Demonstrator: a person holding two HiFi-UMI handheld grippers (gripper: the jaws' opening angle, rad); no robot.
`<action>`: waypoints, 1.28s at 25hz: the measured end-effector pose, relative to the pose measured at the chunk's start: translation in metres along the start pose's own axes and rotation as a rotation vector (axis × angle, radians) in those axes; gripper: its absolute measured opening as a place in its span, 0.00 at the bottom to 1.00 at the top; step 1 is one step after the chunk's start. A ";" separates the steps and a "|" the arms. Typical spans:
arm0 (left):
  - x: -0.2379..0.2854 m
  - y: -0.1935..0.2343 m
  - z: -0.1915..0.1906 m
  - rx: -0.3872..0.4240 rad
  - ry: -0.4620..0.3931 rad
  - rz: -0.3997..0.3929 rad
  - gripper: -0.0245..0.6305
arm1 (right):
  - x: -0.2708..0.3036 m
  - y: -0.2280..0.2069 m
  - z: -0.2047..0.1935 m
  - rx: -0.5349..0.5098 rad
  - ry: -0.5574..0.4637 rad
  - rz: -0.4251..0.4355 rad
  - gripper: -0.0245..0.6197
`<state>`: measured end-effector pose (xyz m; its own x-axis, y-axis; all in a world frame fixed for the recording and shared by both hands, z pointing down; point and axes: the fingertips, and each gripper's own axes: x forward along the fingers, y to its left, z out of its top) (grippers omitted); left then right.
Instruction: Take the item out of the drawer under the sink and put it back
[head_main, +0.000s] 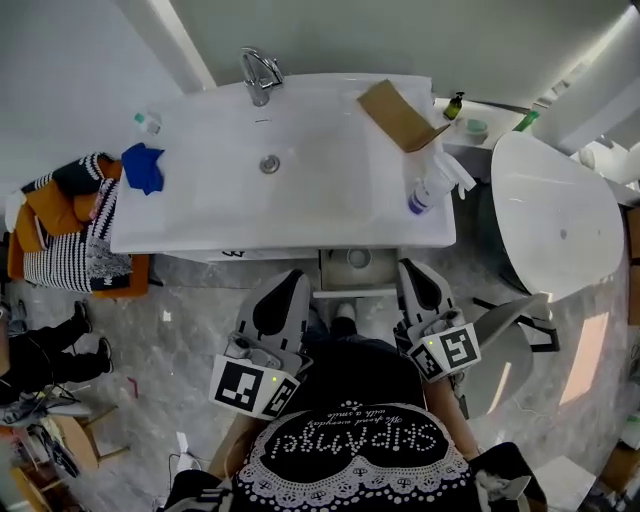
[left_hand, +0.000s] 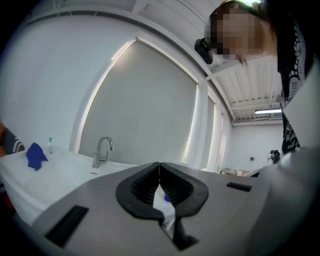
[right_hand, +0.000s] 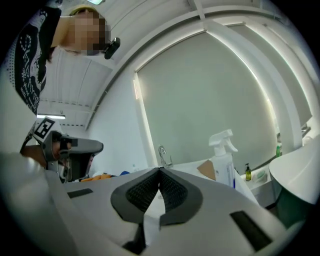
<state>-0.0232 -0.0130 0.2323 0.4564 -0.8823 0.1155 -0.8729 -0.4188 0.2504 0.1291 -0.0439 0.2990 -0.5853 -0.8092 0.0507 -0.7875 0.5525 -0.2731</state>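
Observation:
The white sink (head_main: 300, 200) with its faucet (head_main: 260, 75) fills the top of the head view. Under its front edge is a narrow grey opening (head_main: 352, 265) with a round pale shape in it; I cannot tell what it is. My left gripper (head_main: 297, 278) and right gripper (head_main: 409, 266) hang side by side in front of that edge, either side of the opening. Both point level toward the sink. In the left gripper view the left gripper (left_hand: 159, 164) is shut with nothing held. The right gripper (right_hand: 160, 171) is likewise shut and empty.
On the counter are a blue cloth (head_main: 143, 166), a small clear bottle (head_main: 147, 122), a cardboard box (head_main: 400, 115) and a white spray bottle (head_main: 432, 185). A white bathtub (head_main: 560, 215) stands at the right. Striped and orange fabric (head_main: 70, 235) lies left of the sink.

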 end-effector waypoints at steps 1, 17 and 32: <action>-0.001 0.002 0.002 0.001 -0.007 0.004 0.05 | 0.000 0.004 0.007 -0.016 -0.017 0.009 0.07; -0.024 0.013 0.011 0.025 -0.076 0.051 0.05 | -0.026 0.040 0.028 -0.143 -0.050 0.072 0.07; -0.027 0.008 0.012 0.026 -0.097 0.047 0.04 | -0.029 0.046 0.021 -0.169 -0.035 0.107 0.07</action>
<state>-0.0445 0.0047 0.2194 0.3971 -0.9172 0.0328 -0.8978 -0.3808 0.2214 0.1137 0.0010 0.2645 -0.6628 -0.7488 -0.0038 -0.7440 0.6591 -0.1099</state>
